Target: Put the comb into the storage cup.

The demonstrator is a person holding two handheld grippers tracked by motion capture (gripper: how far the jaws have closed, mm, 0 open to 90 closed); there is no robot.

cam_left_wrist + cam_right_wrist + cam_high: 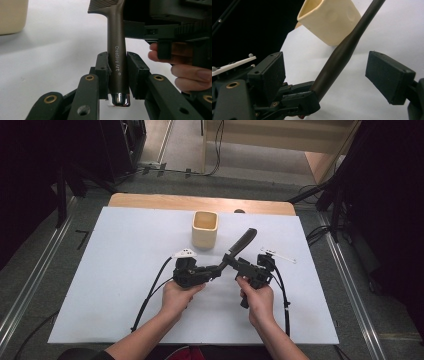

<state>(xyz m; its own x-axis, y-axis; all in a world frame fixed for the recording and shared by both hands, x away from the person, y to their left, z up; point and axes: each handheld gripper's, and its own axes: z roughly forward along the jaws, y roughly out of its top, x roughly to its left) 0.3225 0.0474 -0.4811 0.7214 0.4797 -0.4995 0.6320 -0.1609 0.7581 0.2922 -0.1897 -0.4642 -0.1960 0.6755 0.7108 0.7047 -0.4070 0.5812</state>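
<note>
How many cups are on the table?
1. The cream cup stands upright toward the far side of the white table, just beyond the dark brush that the left tool holds. No other cup shows.

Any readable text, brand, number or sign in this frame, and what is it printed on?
"Creative Art", followed by a small mark too tiny to read: runs lengthwise along the dark comb handle clamped in the left gripper.
No other print is legible, including on the cream cup.

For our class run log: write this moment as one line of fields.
left gripper: shut on brush handle | right gripper: open around handle | cup: upright behind
</note>
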